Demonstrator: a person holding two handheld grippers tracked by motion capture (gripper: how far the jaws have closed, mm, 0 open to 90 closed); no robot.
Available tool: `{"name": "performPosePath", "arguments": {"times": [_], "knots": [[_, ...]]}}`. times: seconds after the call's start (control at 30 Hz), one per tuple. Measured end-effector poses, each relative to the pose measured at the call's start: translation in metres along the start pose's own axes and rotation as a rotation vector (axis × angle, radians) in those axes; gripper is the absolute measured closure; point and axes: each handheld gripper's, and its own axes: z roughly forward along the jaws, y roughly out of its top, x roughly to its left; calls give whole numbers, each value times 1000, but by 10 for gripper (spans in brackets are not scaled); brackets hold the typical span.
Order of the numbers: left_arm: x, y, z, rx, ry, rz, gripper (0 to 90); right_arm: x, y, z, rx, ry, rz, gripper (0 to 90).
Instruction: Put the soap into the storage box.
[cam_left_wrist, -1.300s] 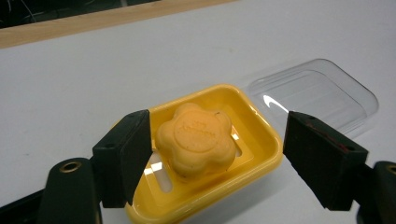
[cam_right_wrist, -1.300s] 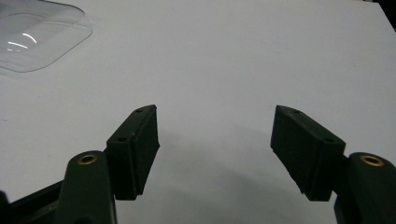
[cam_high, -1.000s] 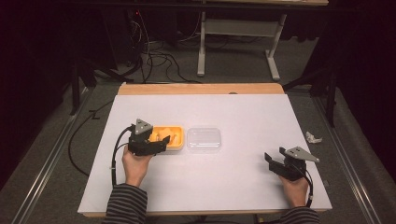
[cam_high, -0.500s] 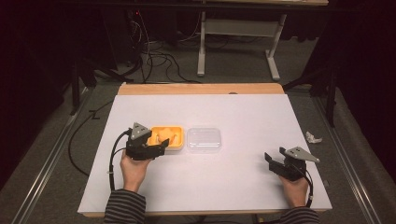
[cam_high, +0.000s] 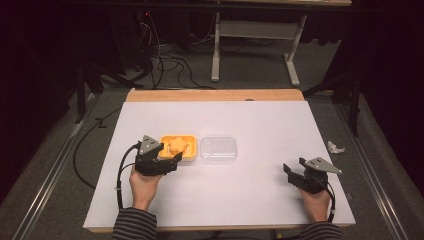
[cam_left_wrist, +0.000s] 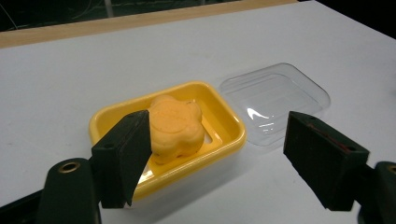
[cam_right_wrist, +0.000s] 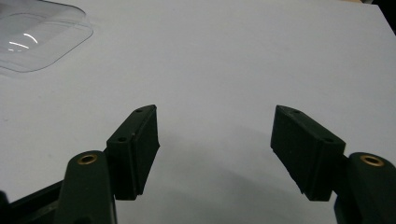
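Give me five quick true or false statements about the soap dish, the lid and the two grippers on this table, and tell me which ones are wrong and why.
1. The orange flower-shaped soap lies in the yellow rectangular plastic dish. True.
2. The clear plastic lid covers the dish. False: it lies on the white table beside the dish.
3. The left gripper has its fingers open. True: they stand wide apart in front of the dish.
4. The right gripper holds the lid. False: it is open over bare table, with the lid farther off.
5. A crumpled white scrap lies inside the dish. False: it lies beyond the table's right edge.
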Motion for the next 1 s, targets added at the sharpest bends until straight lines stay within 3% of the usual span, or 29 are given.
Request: {"name": "performPosePath", "arguments": {"times": [0.57, 1.0], "knots": [[-6, -12, -4, -2, -15, -2, 234, 1, 0, 0, -1, -6, -7, 328], [-12, -19, -4, -12, -26, -28, 235, 0, 0, 0, 1, 3, -3, 327]]}}
